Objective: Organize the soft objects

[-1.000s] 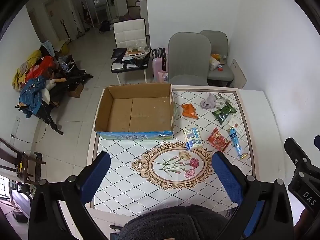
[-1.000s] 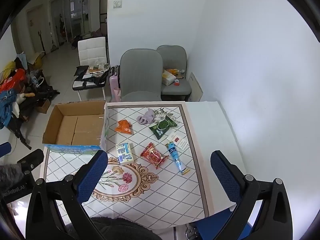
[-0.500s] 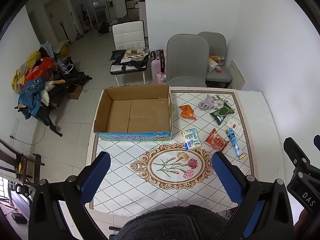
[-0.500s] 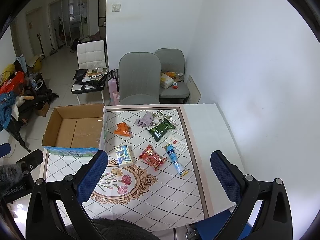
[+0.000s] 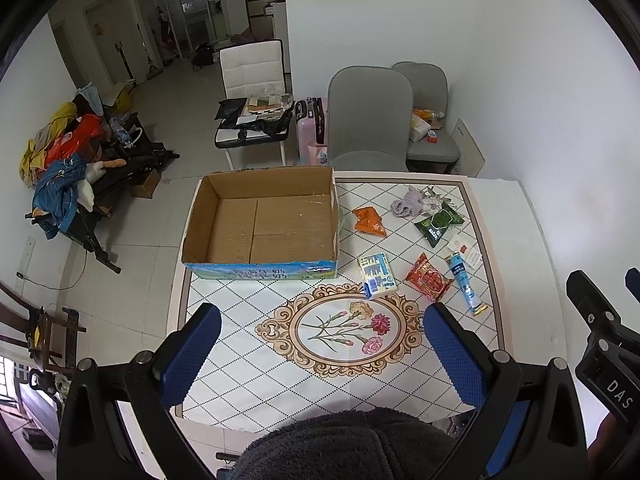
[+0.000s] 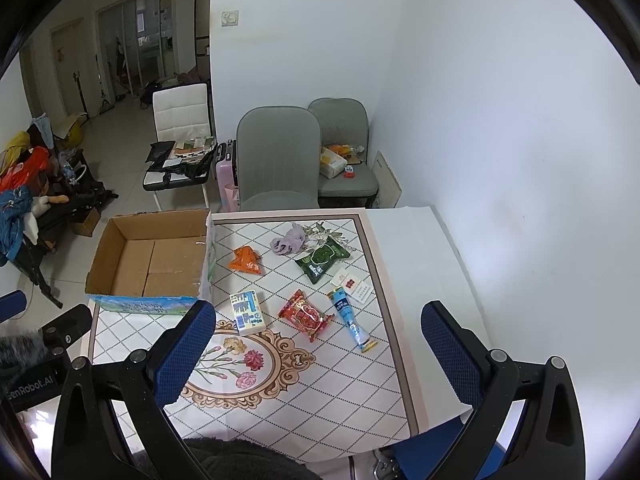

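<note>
An open, empty cardboard box stands on the table's far left. Right of it lie an orange pouch, a lilac cloth, a green pack, a blue-white tissue pack, a red snack bag, a blue tube and a white card box. My left gripper and right gripper are open, empty, high above the table's near edge.
The table has a diamond-patterned cloth with a flower medallion. Two grey chairs stand behind it, a white chair with clutter further left, and a white wall runs along the right. Clothes pile sits at far left.
Both grippers have risen and pulled back a little, so the table looks smaller and further away. Nothing on the table has moved. Both stay open.
</note>
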The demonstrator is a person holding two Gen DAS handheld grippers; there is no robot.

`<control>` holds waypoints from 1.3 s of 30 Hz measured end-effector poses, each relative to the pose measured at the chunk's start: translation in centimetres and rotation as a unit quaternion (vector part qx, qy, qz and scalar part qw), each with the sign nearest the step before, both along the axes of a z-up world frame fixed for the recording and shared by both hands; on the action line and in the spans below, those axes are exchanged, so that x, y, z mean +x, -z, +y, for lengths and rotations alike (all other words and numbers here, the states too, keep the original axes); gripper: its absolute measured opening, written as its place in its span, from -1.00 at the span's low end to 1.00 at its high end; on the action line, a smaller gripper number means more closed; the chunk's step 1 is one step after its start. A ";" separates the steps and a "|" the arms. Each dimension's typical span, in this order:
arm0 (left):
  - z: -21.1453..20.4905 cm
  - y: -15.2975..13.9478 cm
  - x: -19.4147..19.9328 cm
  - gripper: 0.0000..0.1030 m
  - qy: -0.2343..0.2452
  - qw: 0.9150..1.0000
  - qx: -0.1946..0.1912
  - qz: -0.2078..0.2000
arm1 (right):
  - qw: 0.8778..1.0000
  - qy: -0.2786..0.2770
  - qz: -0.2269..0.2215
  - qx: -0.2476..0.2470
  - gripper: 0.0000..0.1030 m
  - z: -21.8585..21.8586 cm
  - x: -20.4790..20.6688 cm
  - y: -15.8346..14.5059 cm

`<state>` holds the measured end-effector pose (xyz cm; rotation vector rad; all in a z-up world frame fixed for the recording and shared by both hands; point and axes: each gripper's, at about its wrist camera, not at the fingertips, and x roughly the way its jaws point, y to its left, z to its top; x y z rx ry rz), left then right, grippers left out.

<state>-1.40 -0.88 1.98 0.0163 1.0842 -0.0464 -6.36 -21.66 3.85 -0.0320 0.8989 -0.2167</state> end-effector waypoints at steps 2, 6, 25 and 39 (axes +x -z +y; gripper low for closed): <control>0.0 0.0 0.0 1.00 0.000 1.000 0.000 0.000 | 1.000 0.001 0.002 0.001 1.00 -0.1 0.0 0.1; 0.0 0.1 -0.1 1.00 0.000 1.000 -0.002 0.001 | 1.000 0.002 0.001 0.001 1.00 0.0 -0.1 0.2; 0.2 0.2 -0.2 1.00 -0.001 1.000 -0.002 -0.002 | 1.000 -0.004 -0.010 0.004 1.00 0.3 -0.6 -0.4; 0.1 0.0 -0.3 1.00 -0.001 1.000 -0.005 -0.005 | 1.000 -0.008 -0.008 0.003 1.00 0.1 -1.0 -0.4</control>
